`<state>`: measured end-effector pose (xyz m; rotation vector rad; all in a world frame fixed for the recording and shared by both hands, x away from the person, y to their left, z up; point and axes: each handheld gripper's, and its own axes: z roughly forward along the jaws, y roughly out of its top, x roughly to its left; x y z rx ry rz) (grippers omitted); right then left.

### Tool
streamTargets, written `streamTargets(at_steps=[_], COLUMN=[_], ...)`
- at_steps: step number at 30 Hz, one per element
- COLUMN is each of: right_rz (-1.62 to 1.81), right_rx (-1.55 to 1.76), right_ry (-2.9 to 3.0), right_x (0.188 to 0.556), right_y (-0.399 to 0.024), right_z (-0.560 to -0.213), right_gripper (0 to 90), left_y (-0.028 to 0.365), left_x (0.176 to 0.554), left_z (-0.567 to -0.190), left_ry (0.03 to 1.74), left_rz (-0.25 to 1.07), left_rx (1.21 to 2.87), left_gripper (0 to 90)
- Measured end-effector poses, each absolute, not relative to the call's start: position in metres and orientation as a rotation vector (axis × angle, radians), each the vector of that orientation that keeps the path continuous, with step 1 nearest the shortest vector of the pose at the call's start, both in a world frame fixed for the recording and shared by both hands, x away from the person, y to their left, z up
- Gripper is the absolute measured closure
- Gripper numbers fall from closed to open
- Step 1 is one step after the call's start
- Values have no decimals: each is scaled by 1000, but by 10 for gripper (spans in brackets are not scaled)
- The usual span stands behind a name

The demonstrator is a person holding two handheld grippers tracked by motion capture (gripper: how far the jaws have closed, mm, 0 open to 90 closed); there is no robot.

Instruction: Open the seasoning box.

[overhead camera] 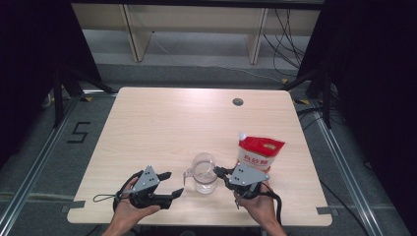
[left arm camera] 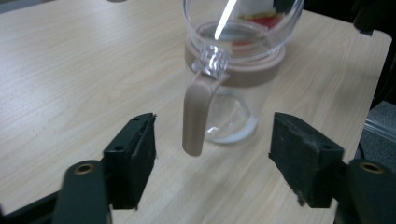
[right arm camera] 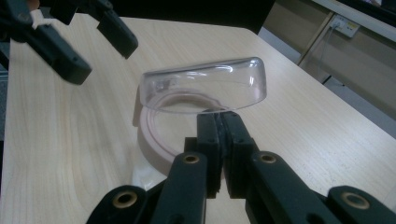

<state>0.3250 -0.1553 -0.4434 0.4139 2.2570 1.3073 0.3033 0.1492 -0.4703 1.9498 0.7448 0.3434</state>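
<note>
Clearly I was at the lid-opening step: my right gripper (overhead camera: 220, 172) had its jaws pressed together on the rim of the clear lid (right arm camera: 205, 86), which stood tipped up over the jug (overhead camera: 204, 173), near the front edge of the table (overhead camera: 162, 118) and about midway between my hands. My left gripper (overhead camera: 173, 184) sat just left of the jug with its jaws apart, holding nothing; in the left gripper view the handle (left arm camera: 197, 116) hung between the two pads without touching either. I judged the next move called for keeping the lid up and bringing in the red pouch (overhead camera: 259, 152), which stood just to the far right of the jug, so the left jaws would have to go around something or steady the jug by its handle. The jug was clear and smooth, round in the body, with a matte tan collar and a flat tan handle ending in a faceted clear hinge. A thin white layer lay in its bottom. The table was pale wood grain, and the pads were rough black foam.
</note>
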Motion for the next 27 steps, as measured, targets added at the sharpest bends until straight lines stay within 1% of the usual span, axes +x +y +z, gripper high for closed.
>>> streamTargets(at_steps=[2,3,7,8,12,27], right_rz=[1310,1321,1328,1328,1337,1363], right_rx=[414,403,401,401,370,314], right_ry=[2254,2248,2245,2245,2247,2247], right_x=[325,324,322,322,323,318], right_y=[-155,-153,-147,-147,-140,-121], right_z=[-442,-441,-437,-437,-435,-430], right_gripper=[876,877,872,872,867,859], left_y=[150,151,153,153,154,158], left_x=[301,297,293,293,292,291], left_z=[-474,-478,-485,-485,-490,-493], left_ry=[751,769,783,783,801,834], left_rz=[335,307,300,300,284,307], left_rx=[1970,1963,1989,1989,1993,1978], left_gripper=[242,231,157,151,151,152])
